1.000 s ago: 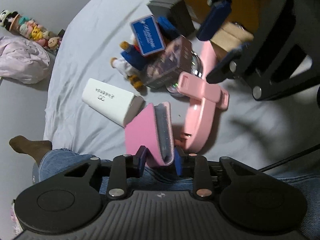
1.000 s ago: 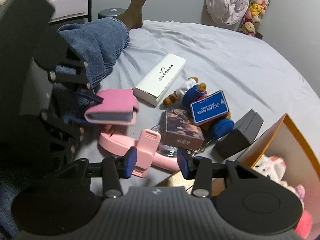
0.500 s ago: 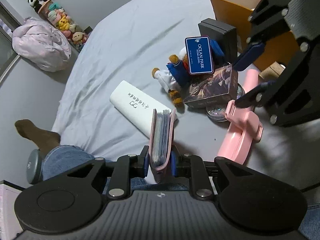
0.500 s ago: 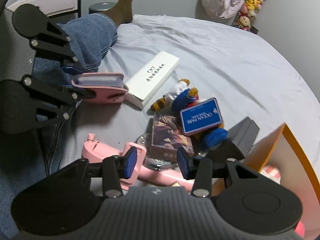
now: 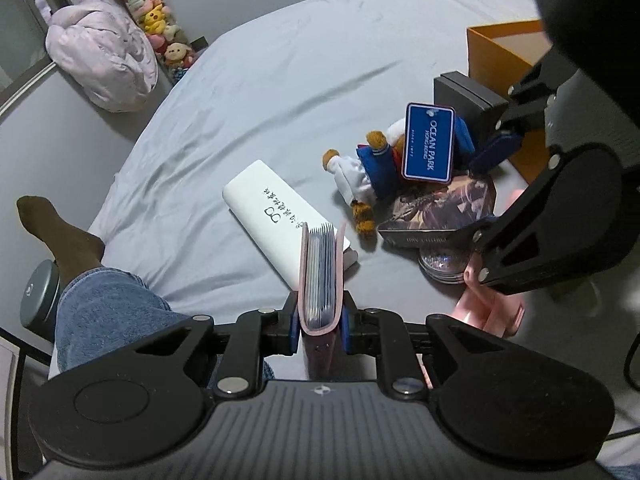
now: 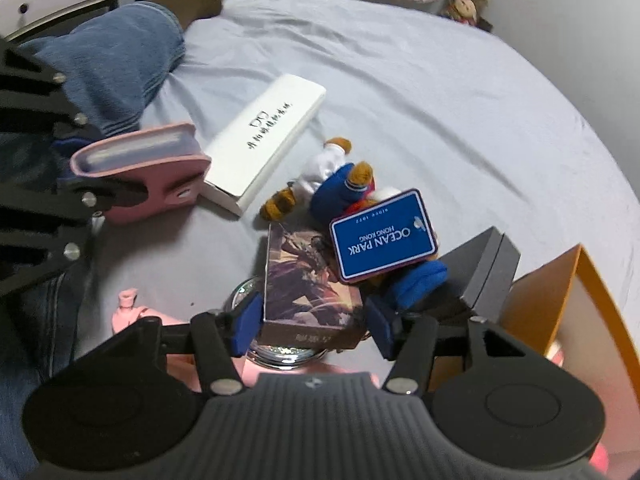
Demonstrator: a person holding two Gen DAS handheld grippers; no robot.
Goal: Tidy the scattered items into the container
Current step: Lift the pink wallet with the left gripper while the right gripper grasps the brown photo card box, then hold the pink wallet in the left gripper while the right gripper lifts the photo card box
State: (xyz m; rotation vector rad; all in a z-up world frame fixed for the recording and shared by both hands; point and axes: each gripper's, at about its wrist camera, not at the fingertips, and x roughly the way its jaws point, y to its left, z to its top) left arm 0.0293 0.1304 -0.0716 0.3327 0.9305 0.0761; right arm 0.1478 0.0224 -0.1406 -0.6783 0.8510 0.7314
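Left tool (image 5: 319, 326) was closing on pink card holder (image 5: 320, 276), lifted for orange box (image 6: 568, 304); right tool (image 6: 312, 322) was opening, straddling picture box (image 6: 308, 292) without gripping.

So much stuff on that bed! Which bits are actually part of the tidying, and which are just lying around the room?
Part of the tidying: pink card holder, white box, plush toy, blue tin, picture box, orange container.

Just lying around: plush row, lilac jacket.

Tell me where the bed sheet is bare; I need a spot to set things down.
Bare grey sheet stretches beyond the long white box, toward the crumpled lilac jacket. Crowded: plush toy in blue, blue Ocean Park tin, dark grey box beside the orange container.
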